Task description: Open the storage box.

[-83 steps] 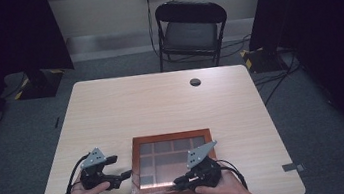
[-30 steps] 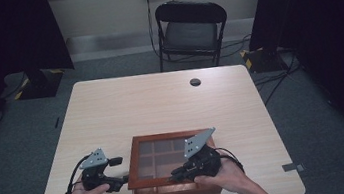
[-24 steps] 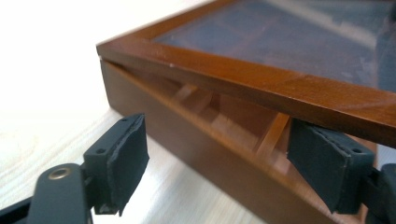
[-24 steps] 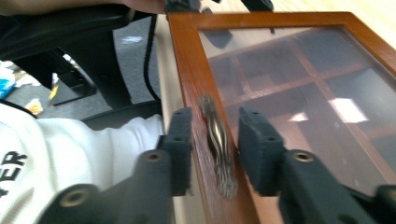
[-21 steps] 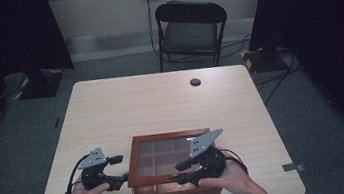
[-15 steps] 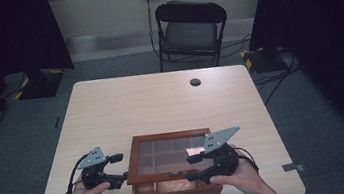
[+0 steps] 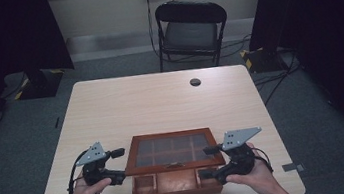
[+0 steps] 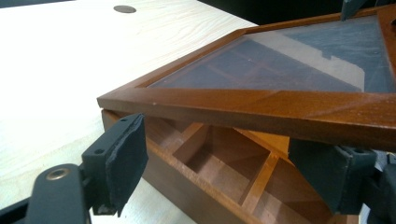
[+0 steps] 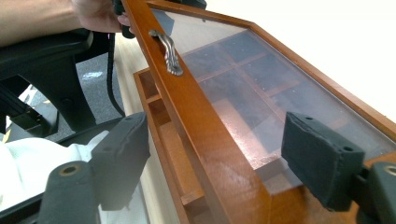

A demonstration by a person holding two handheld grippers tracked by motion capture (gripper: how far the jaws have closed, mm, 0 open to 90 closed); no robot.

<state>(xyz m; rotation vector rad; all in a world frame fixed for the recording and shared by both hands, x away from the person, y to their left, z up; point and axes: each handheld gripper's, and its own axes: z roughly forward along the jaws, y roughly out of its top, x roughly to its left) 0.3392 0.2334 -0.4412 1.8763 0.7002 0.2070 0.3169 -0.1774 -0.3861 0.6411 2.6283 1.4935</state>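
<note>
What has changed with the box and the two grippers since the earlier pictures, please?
The glass lid has swung up off the wooden box. The right gripper slid rightwards; its jaws have just been opening around the lid's corner. The left gripper and the box stayed put.

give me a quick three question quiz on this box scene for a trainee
1. True or false: the lid of the wooden box lies fully shut.
2. What is fixed to the lid's front edge? A) a metal handle B) a padlock C) a ribbon
3. Which tongs have just been opening?

Key
1. False: its front edge is raised and the compartments show under it.
2. A
3. The right tongs, at the lid's right corner; the left tongs are at the left corner.
</note>
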